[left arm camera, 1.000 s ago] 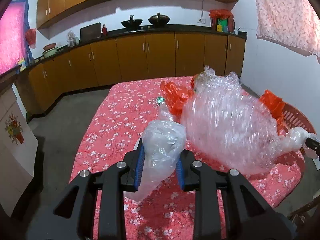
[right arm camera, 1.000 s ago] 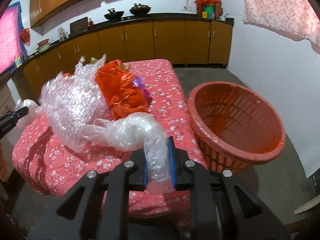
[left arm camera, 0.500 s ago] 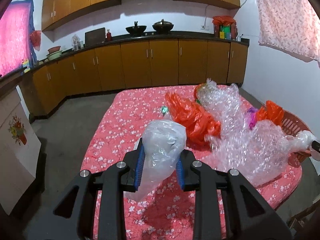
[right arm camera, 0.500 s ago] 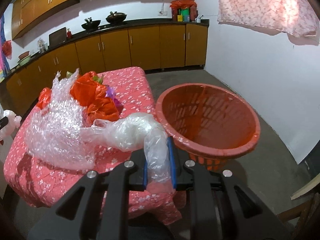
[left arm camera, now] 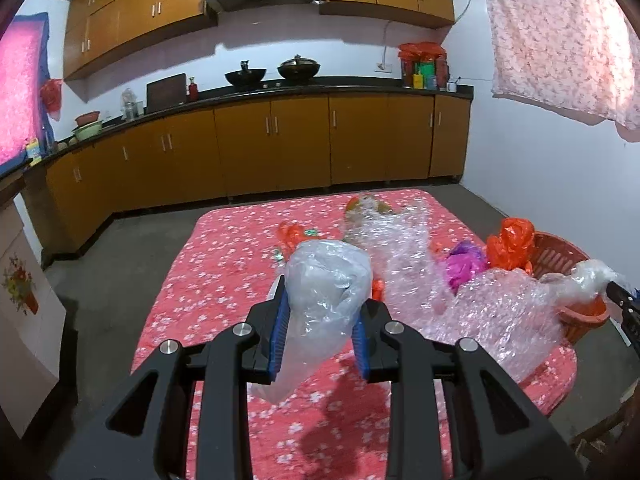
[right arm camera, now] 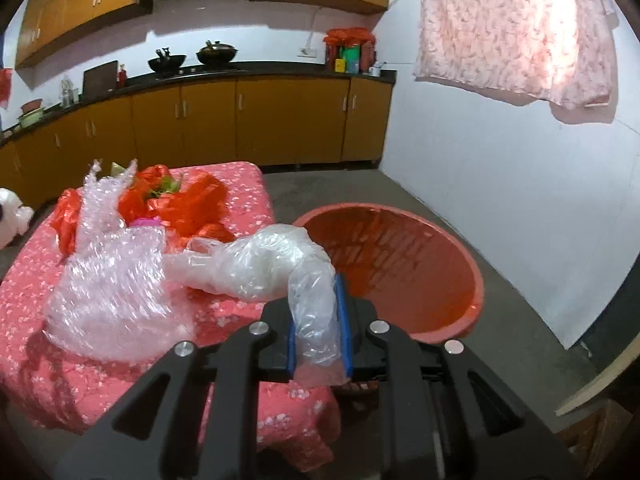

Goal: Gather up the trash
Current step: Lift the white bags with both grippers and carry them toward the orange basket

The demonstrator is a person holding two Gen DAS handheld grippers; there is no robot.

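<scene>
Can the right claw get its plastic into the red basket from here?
Probably yes. The right claw is shut on the clear plastic bag, and the red basket sits open-topped just ahead, nothing between. The bubble wrap trailing on the table may drag.

Blurred: the crinkly clear bubble wrap sheet [right arm camera: 116, 276] on the pink flowery tablecloth [right arm camera: 32, 376], smeared in both views

Hidden: most of the round orange plastic basket [left arm camera: 560, 252] in the left view, behind bubble wrap and a crumpled orange plastic bag [left arm camera: 512, 240]

Hidden too: the inner faces of the blue pads [left arm camera: 279, 332], covered by a bunched clear plastic bag [left arm camera: 324, 292]

Cut off at the right edge: the black tip of the other gripper [left arm camera: 624, 308]

Too small to tell: bottles and tins by the red bag on the black counter [right arm camera: 348, 60]
</scene>
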